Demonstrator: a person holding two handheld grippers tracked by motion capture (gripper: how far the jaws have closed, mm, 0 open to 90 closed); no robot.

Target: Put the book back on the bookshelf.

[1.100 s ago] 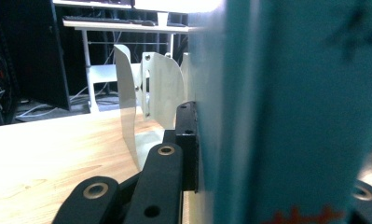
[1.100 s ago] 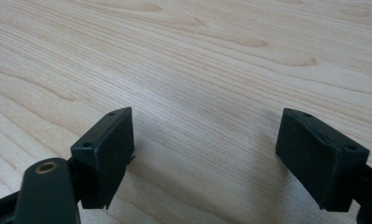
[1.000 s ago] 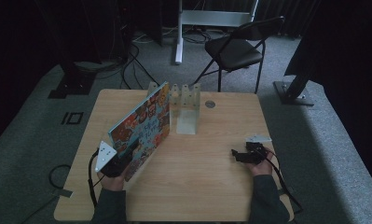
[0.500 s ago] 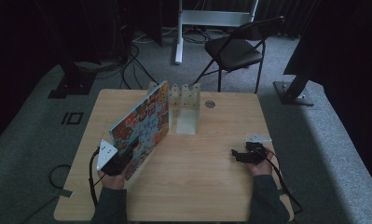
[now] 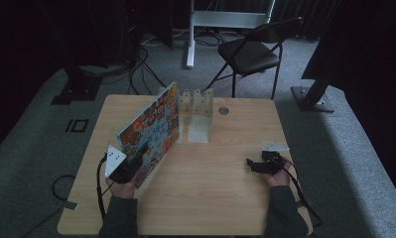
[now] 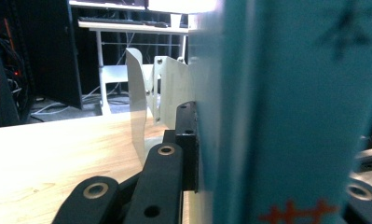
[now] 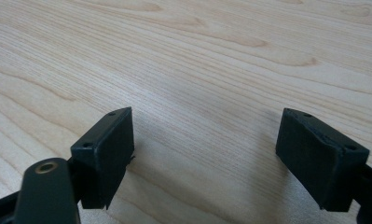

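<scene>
1. A dim room with a folding chair (image 5: 250,52) and floor cables is surrounding a light wooden table (image 5: 210,198), where a person is sitting with a gripper in each hand.
2. The left gripper (image 5: 128,168) is clamping the near lower corner of a colourful book (image 5: 153,129), its jaws pressing on both covers; the left gripper view is showing the teal spine (image 6: 286,112) squeezed between them.
3. The book is standing tilted on its edge at the table's left half, its far end reaching to just beside the white metal book rack (image 5: 195,114) at the back.
4. The right gripper (image 5: 252,166) is resting on the table well apart from the book, its jaws standing apart over bare wood (image 7: 197,70) with nothing between them.
5. To do the step well, I judge the book should be kept upright, its far edge lined up with 1 gap between the dividers, then slid in slowly so the rack is not pushed back.
6. The rack's slots are looking empty, as far as the dim high view is letting me tell.
</scene>
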